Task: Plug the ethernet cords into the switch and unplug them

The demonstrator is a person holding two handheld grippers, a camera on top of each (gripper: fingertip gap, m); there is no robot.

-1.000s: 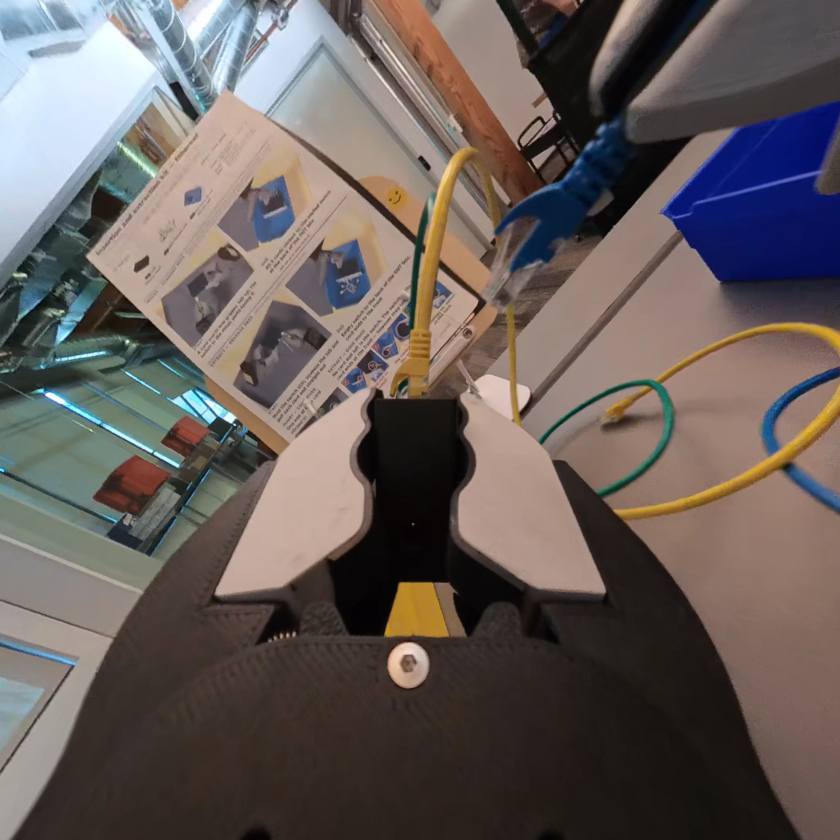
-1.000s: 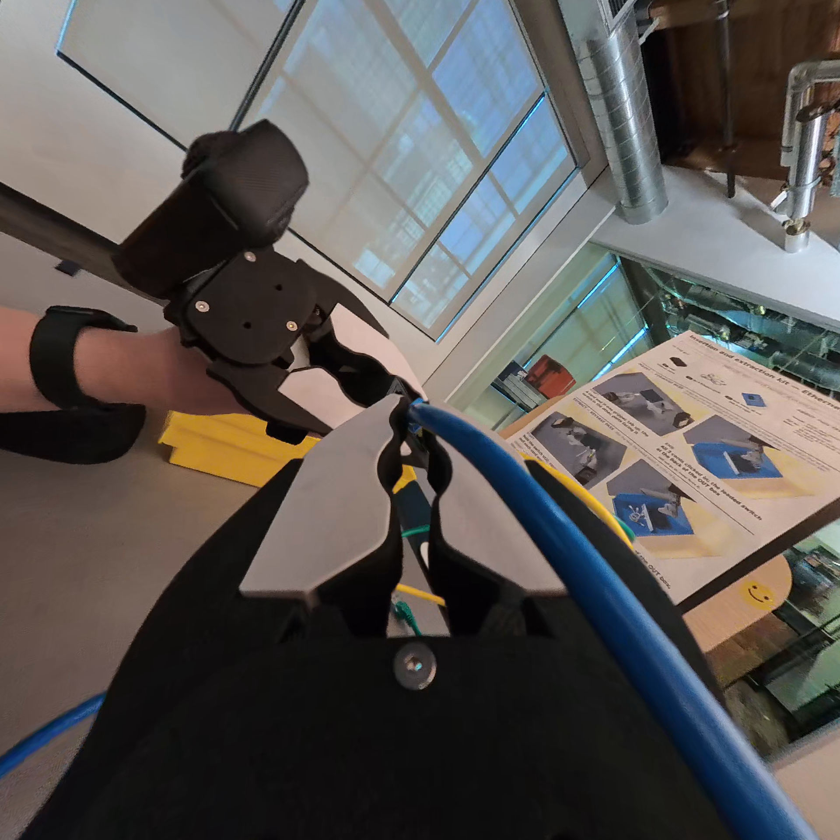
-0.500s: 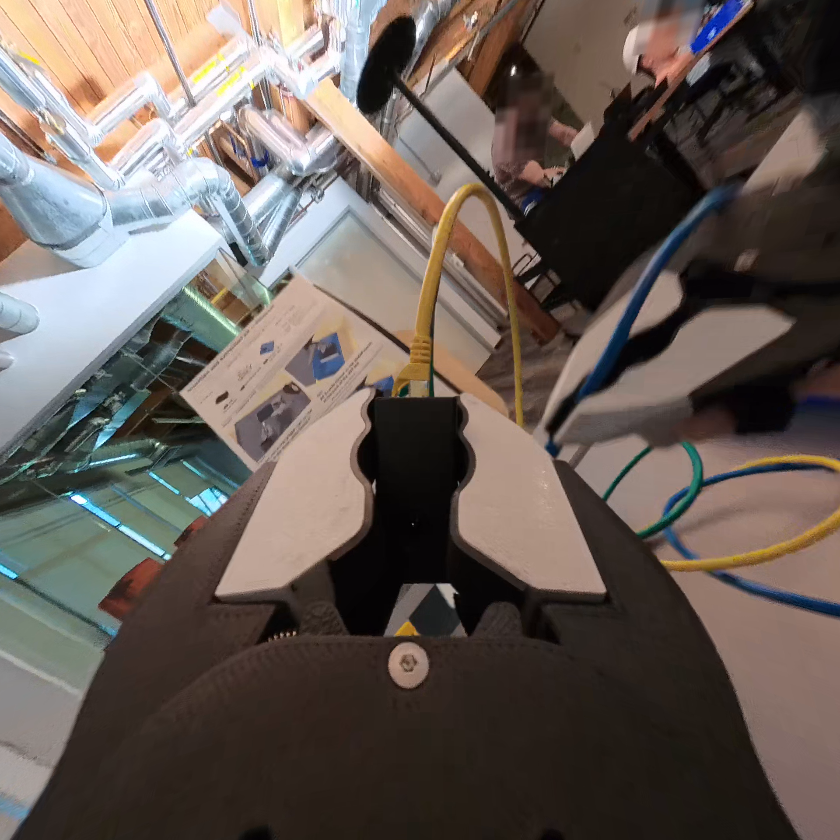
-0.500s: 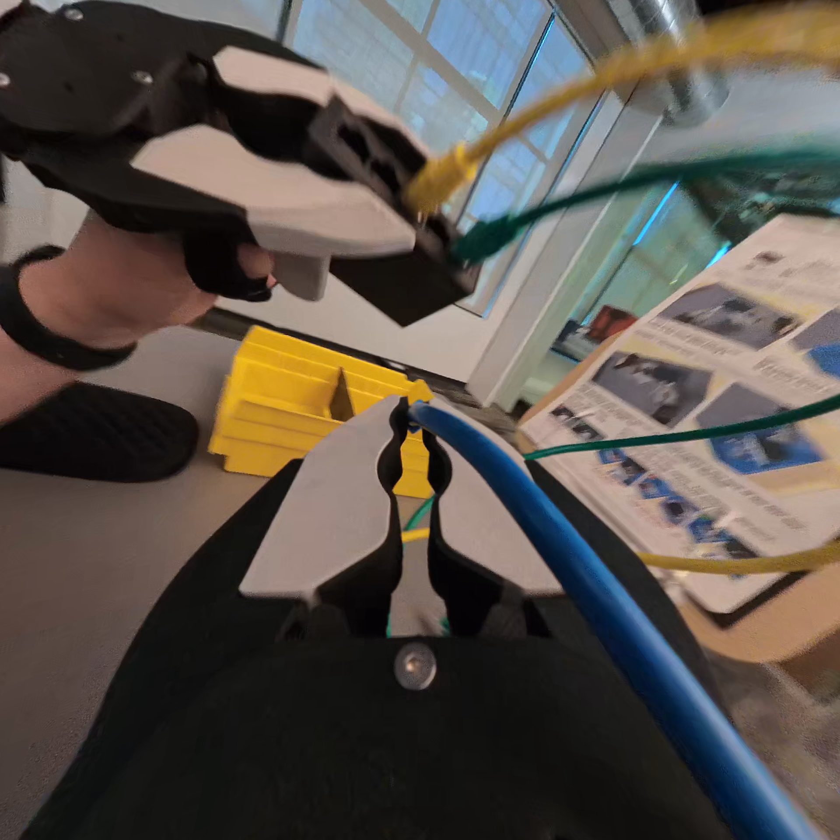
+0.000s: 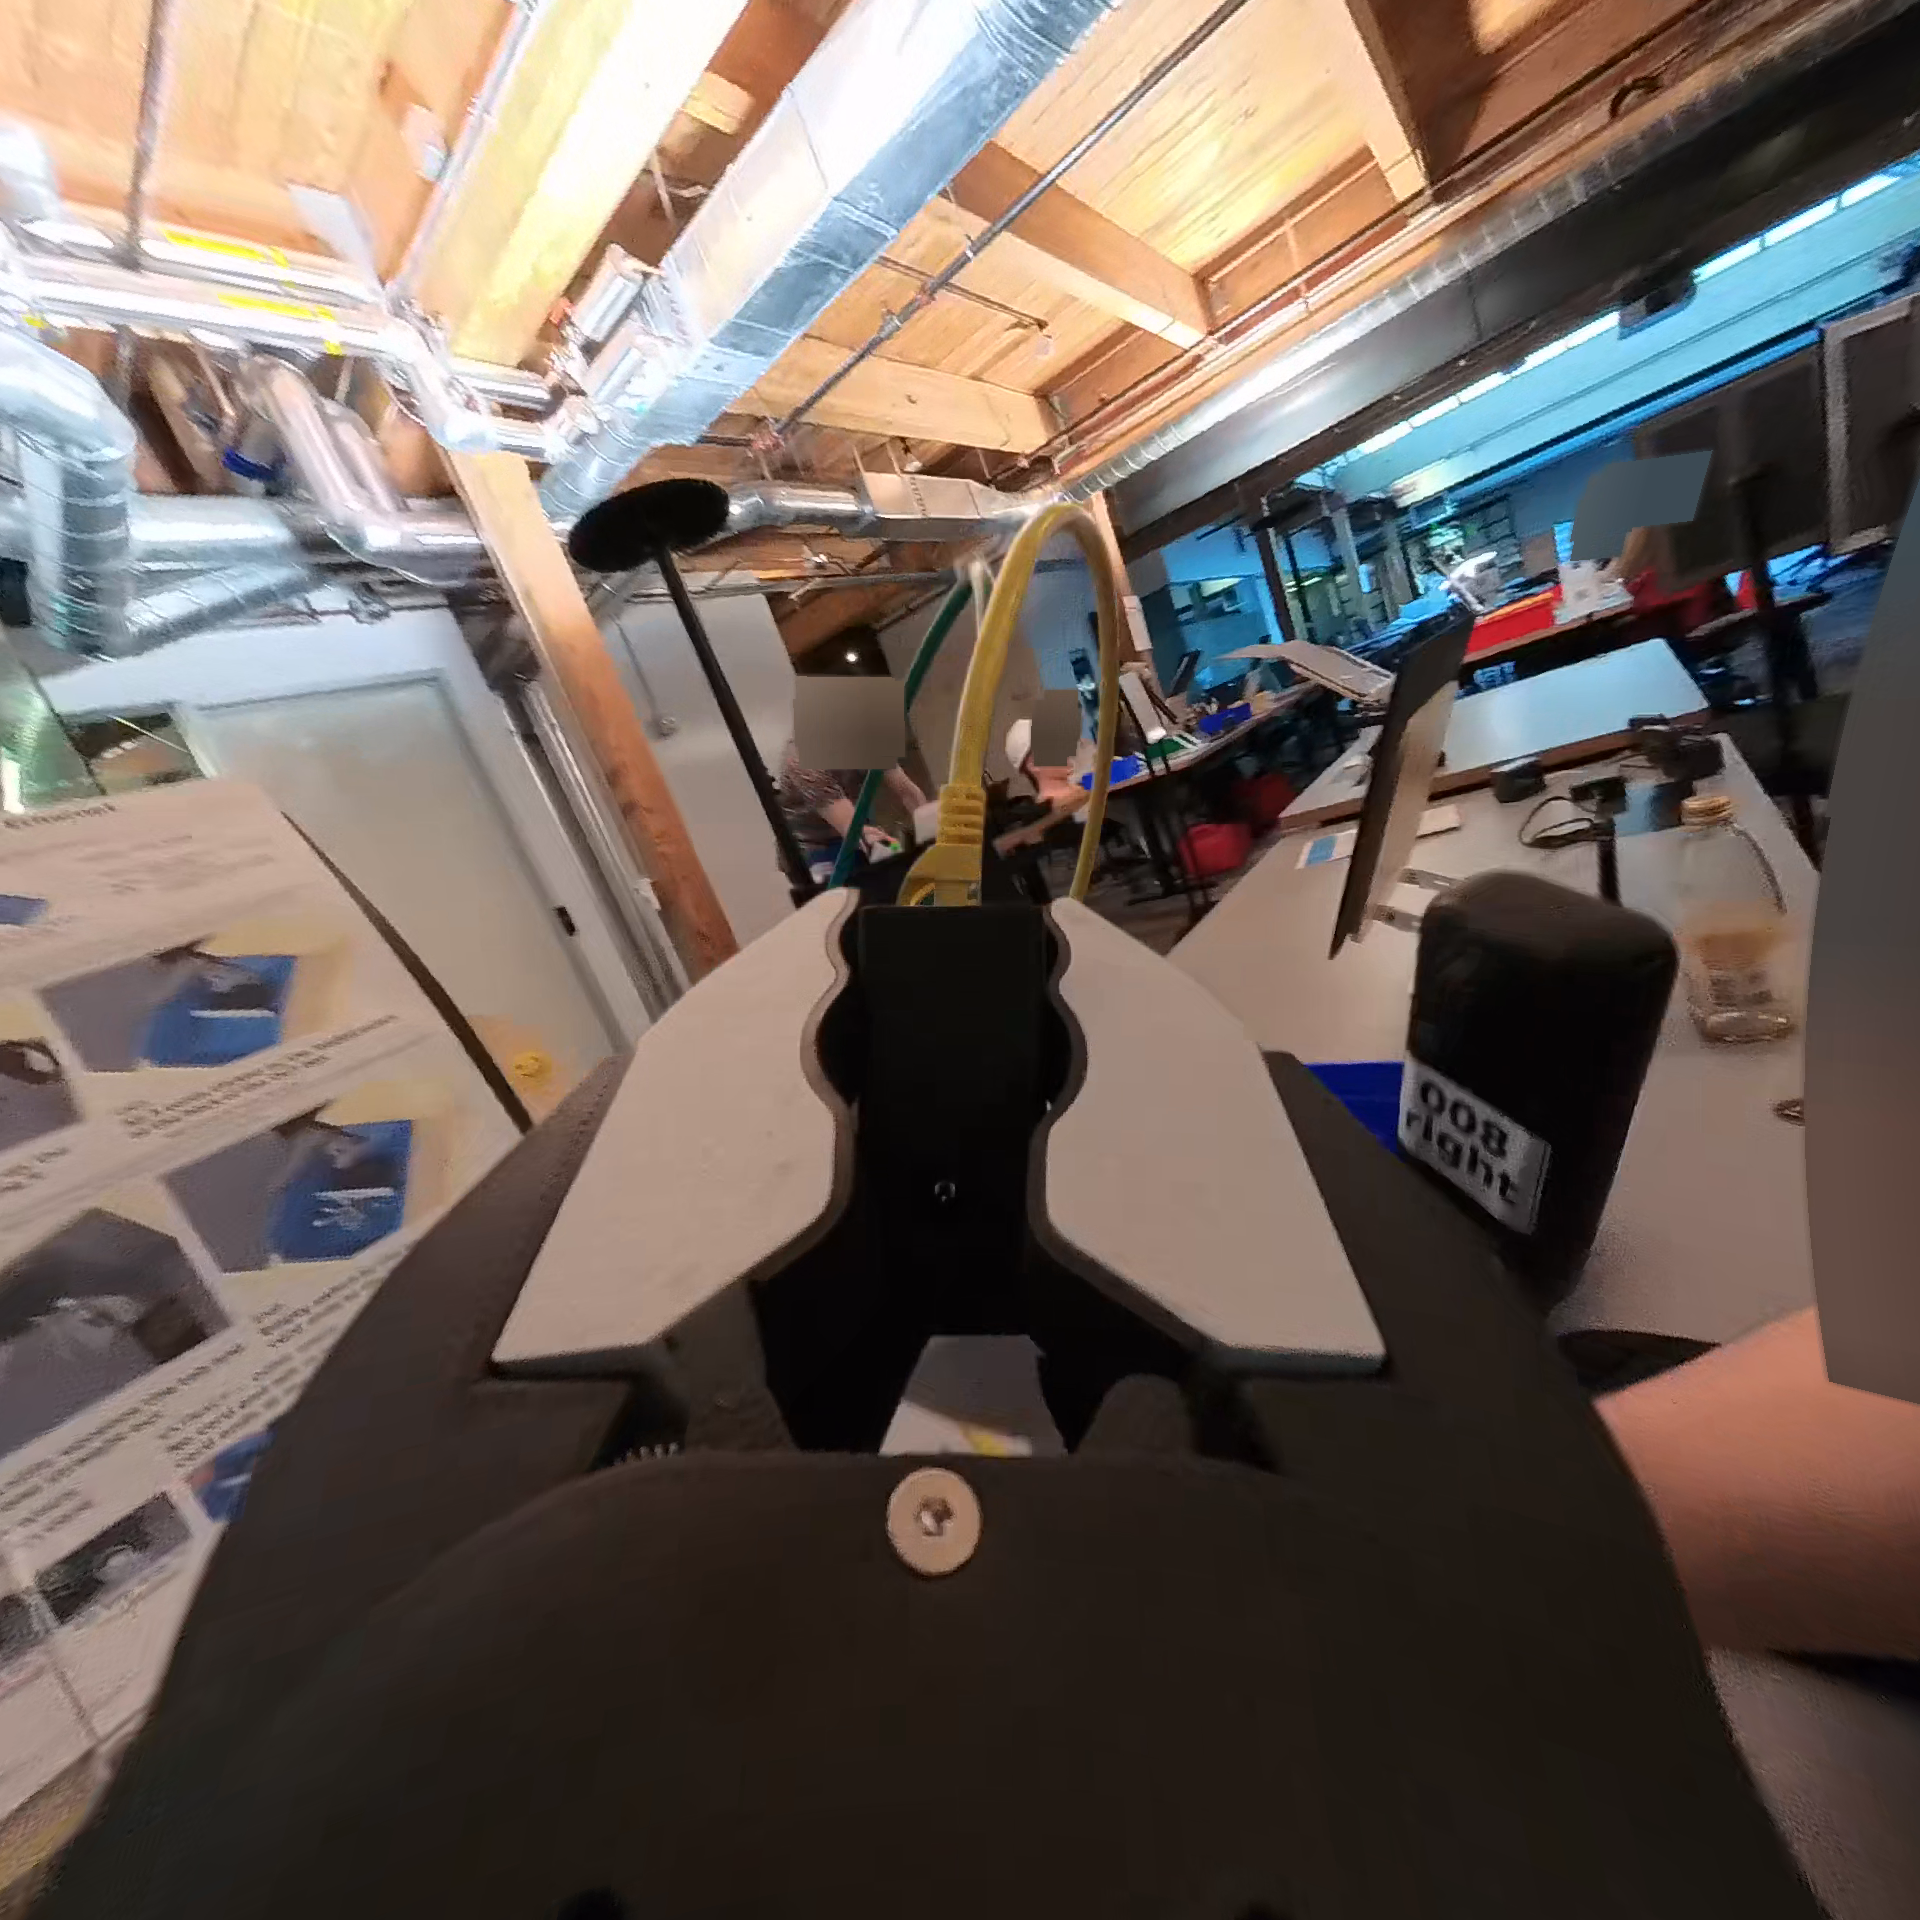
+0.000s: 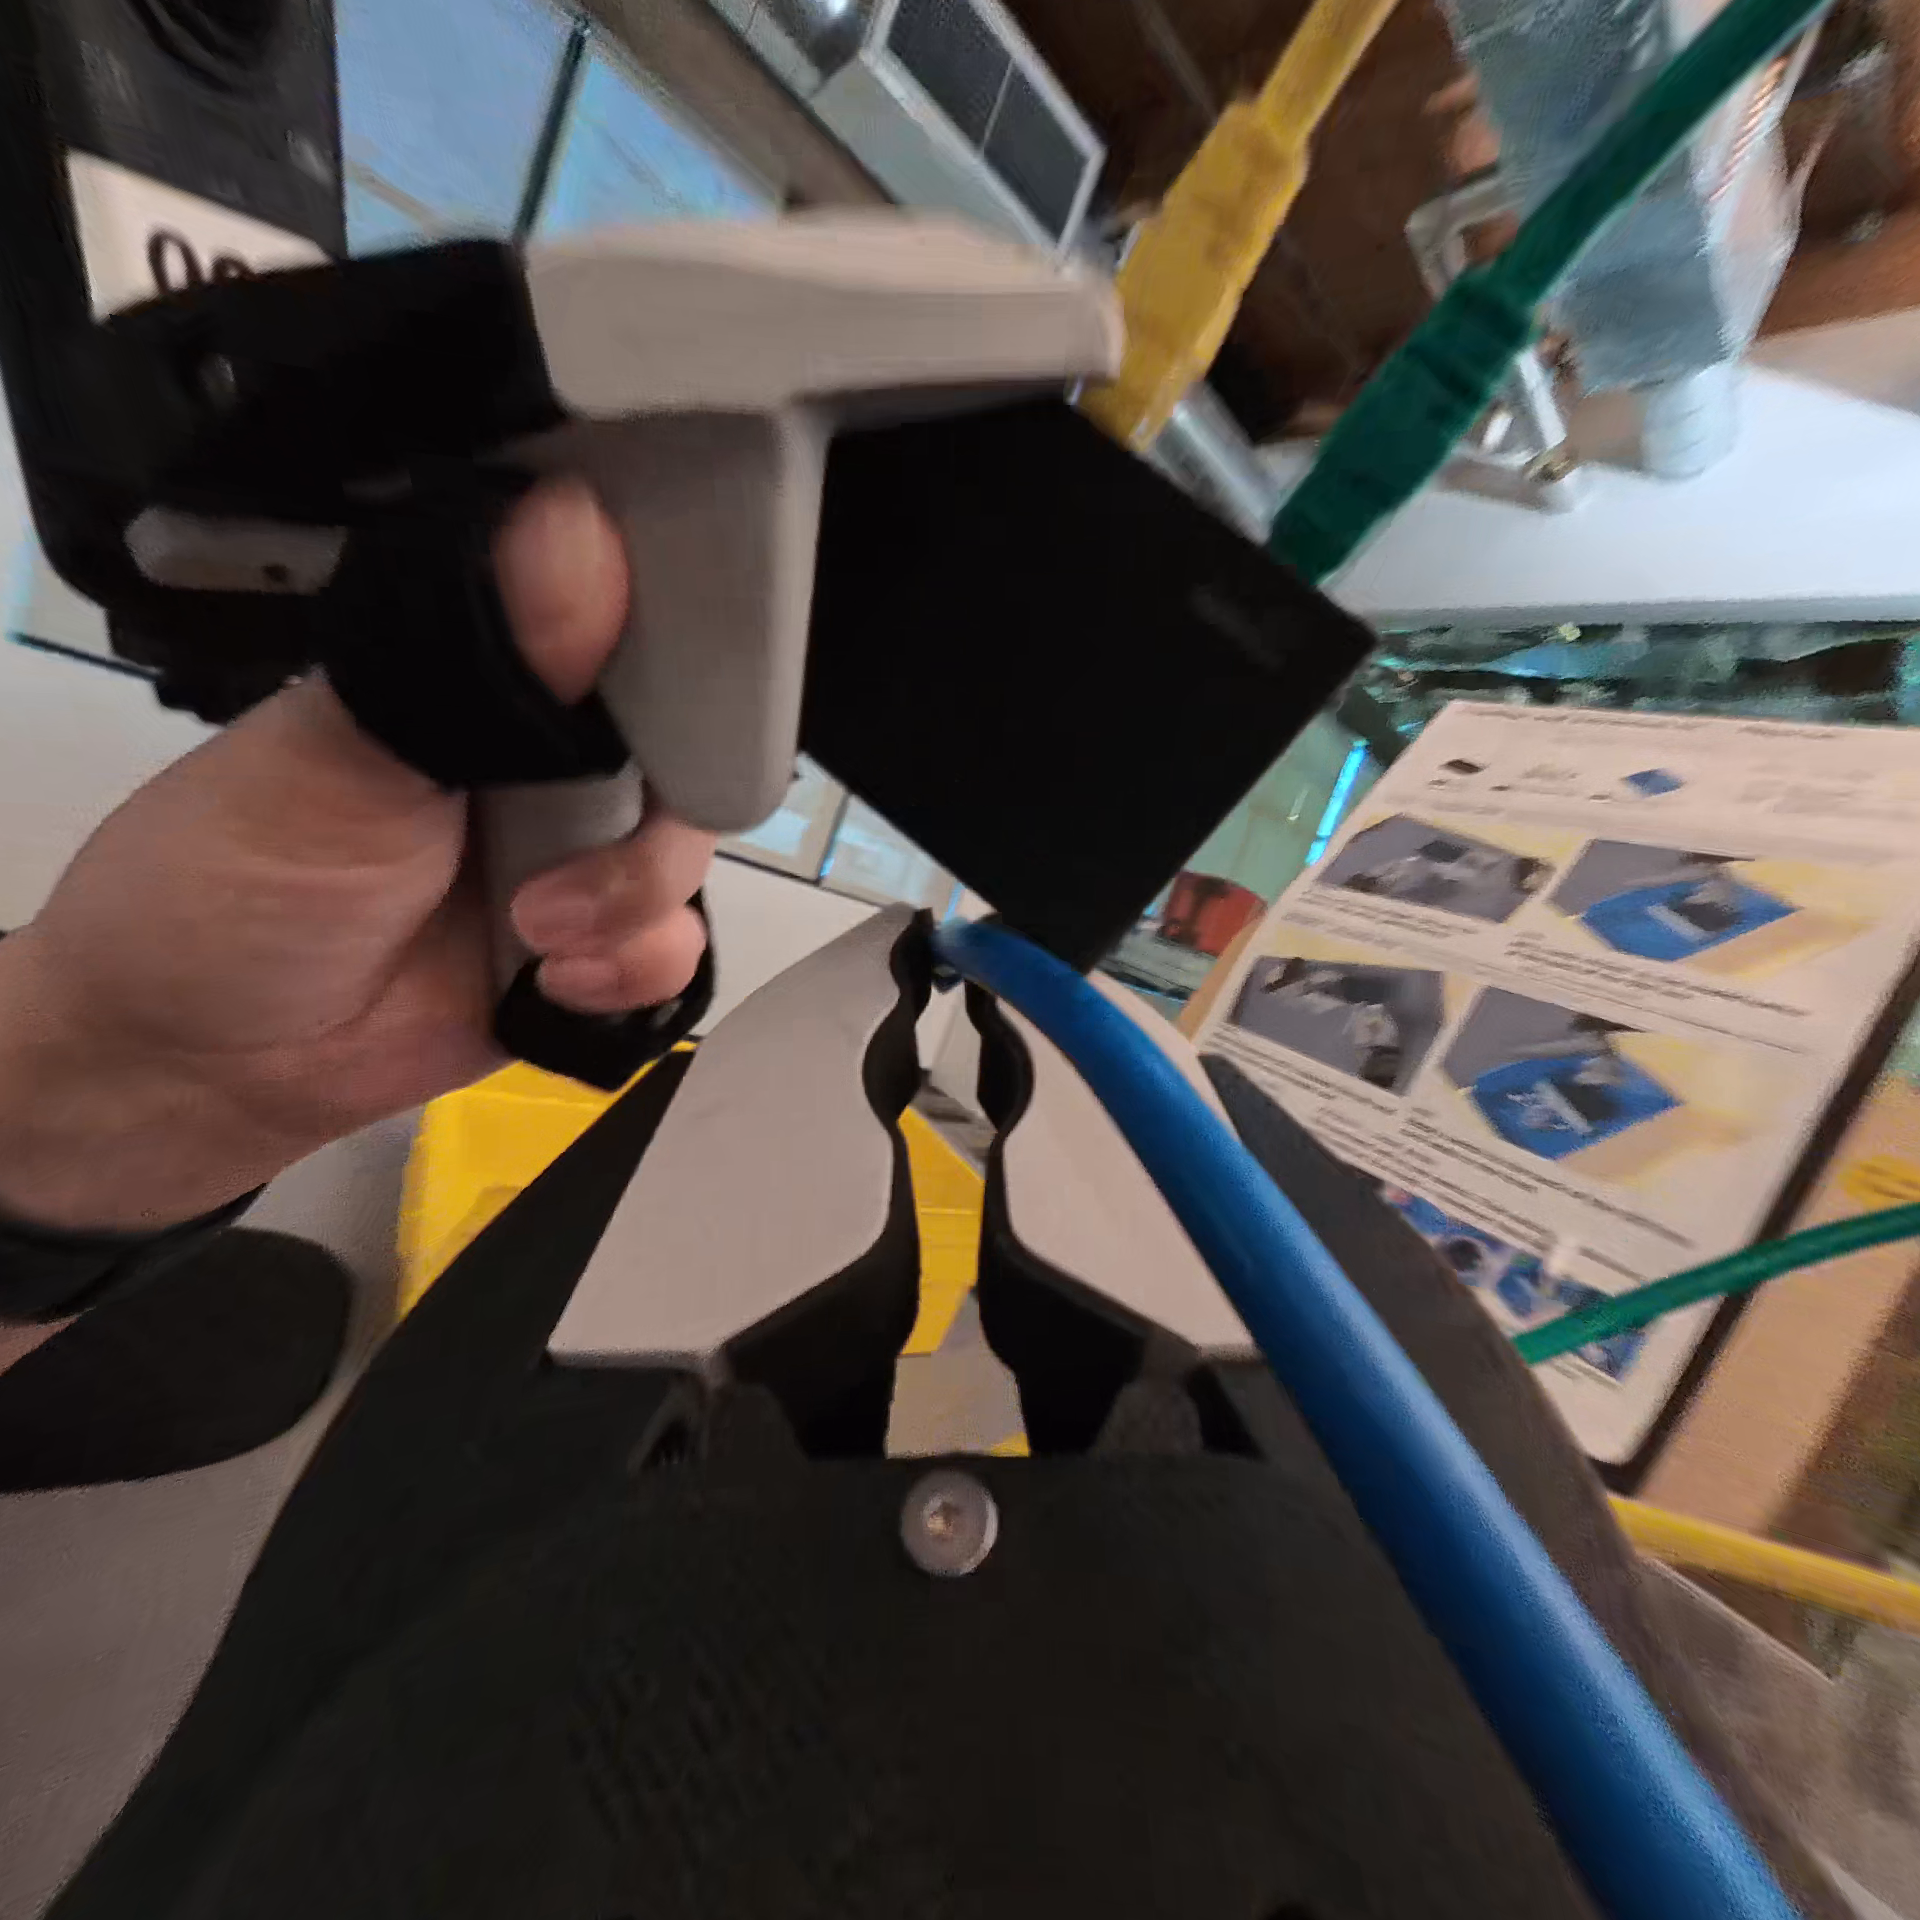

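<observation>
My left gripper (image 5: pixel 948 914) is shut on a black switch (image 5: pixel 948 1049) and holds it up in the air. A yellow cord (image 5: pixel 971 769) and a green cord (image 5: pixel 883 758) are plugged into its far end. In the right wrist view the switch (image 6: pixel 1049 665) sits just above my right gripper (image 6: pixel 940 940), with the yellow cord (image 6: pixel 1216 218) and green cord (image 6: pixel 1455 343) running up from it. My right gripper is shut on the end of a blue cord (image 6: pixel 1299 1247), right under the switch's lower corner. The blue plug itself is hidden.
An instruction sheet (image 6: pixel 1621 987) stands at the right, and it also shows at the left in the left wrist view (image 5: pixel 156 1143). A yellow bin (image 6: pixel 488 1174) sits on the grey table behind my right gripper. A glass jar (image 5: pixel 1725 935) and a blue bin edge (image 5: pixel 1351 1091) lie to the right. There is about 8 cm between the tips of the two grippers.
My left gripper has tilted the switch upward, toward the ceiling. My right gripper has brought the blue cord end closer, from well below the switch to right under it.
</observation>
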